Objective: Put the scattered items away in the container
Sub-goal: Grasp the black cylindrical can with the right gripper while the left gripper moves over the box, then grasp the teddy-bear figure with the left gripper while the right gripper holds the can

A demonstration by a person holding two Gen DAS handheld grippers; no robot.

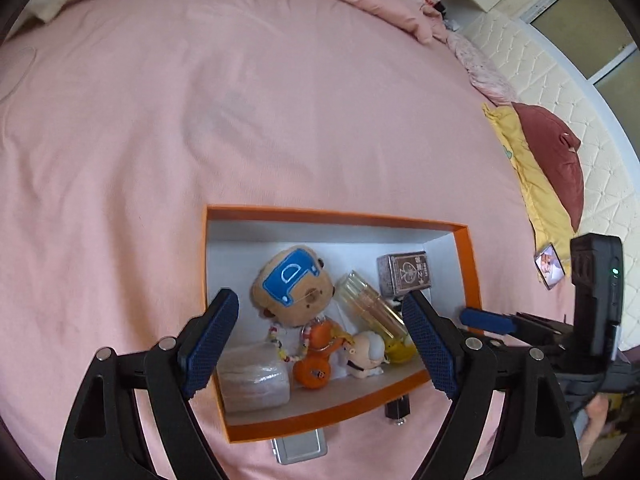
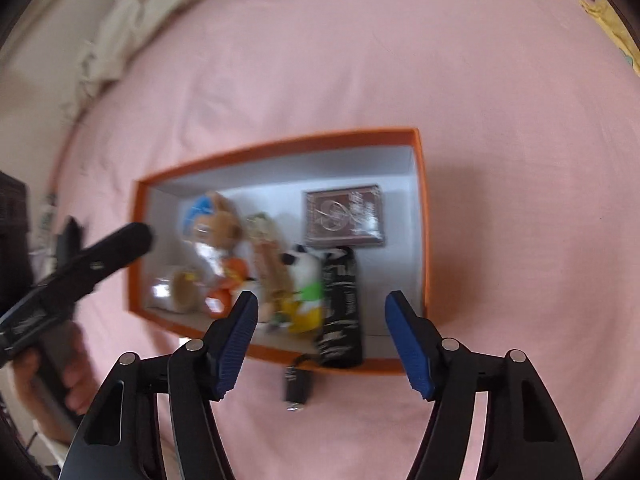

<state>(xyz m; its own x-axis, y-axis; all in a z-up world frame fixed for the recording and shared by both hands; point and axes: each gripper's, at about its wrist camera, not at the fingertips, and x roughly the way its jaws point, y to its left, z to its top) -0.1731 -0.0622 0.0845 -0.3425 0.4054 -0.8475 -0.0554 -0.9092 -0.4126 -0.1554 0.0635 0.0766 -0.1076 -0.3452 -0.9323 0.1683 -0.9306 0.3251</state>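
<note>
An orange box (image 1: 336,214) with white inside sits on the pink bedspread. It holds a plush doll with a blue patch (image 1: 294,284), a clear bottle (image 1: 368,304), a card deck (image 1: 404,274), an orange figure (image 1: 314,364), a small white-haired figure (image 1: 368,354) and a wrapped packet (image 1: 254,380). My left gripper (image 1: 320,344) is open and empty above the box's near side. A silver tin (image 1: 300,446) and a small black item (image 1: 398,408) lie outside the near wall. In the right wrist view the box (image 2: 420,216) also holds a black tube (image 2: 342,312). My right gripper (image 2: 322,344) is open and empty above the black item (image 2: 297,390).
Red and yellow pillows (image 1: 552,160) lie at the right by a quilted headboard. A phone (image 1: 549,265) lies near them. A cream blanket (image 2: 132,28) is bunched at the far left. The other gripper and the hand holding it (image 2: 72,272) show at the left.
</note>
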